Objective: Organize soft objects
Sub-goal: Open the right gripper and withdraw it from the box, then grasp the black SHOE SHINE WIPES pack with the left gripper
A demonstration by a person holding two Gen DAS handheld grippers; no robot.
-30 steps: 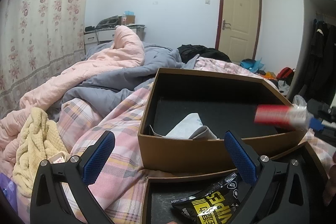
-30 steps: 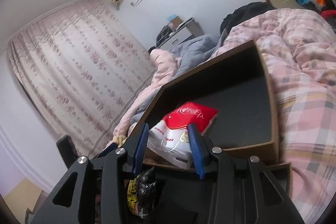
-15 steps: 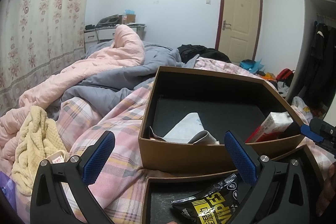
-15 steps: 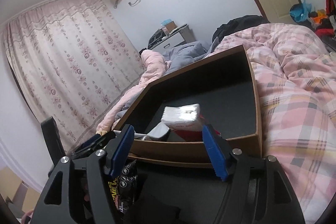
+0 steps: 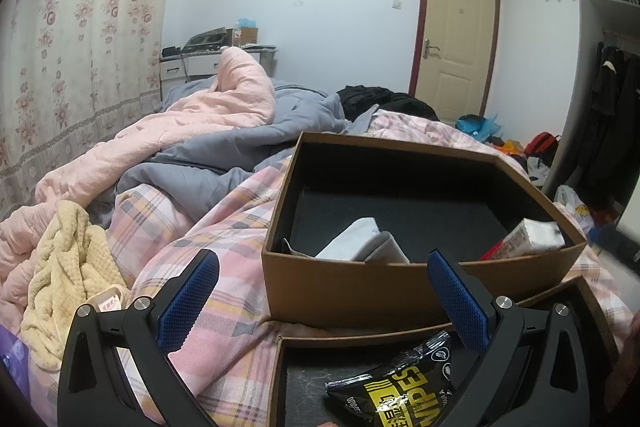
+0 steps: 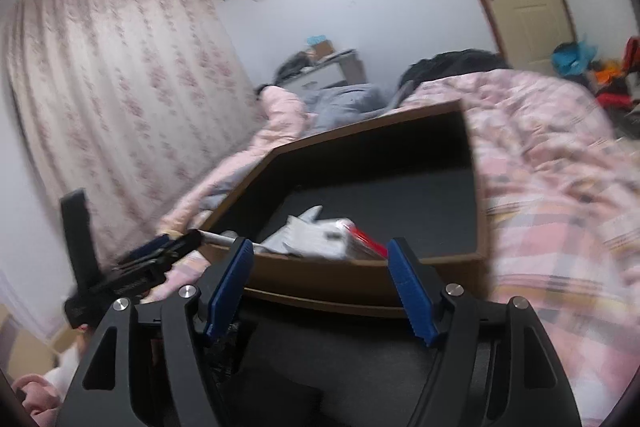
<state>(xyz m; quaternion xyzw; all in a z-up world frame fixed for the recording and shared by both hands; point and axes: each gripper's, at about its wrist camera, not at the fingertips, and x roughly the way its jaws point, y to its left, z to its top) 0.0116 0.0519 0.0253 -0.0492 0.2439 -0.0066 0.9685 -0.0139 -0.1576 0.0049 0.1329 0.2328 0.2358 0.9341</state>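
Right now the right gripper (image 6: 320, 287) is spreading its blue pads apart with nothing between them — the red-and-white tissue pack (image 6: 340, 231) lies free in the far brown box (image 6: 360, 147), leaning at the corner nearest this gripper, beside a folded grey-white cloth (image 5: 360, 247). Off to the left, the left gripper (image 5: 320, 303) hangs wide and empty, its jaws framing the box's near wall without touching it. Two brown boxes with black linings sit on the pink plaid bedding (image 5: 224, 227): the far one holds the tissue pack and the cloth, while the near box (image 5: 280, 379) holds one black-and-yellow wipes packet (image 5: 396, 391). One yellow waffle towel (image 5: 64, 267) is heaped on the bed to the left, well apart from both boxes — one pink quilt (image 5: 180, 123) and one grey one (image 5: 240, 147) bunch up behind
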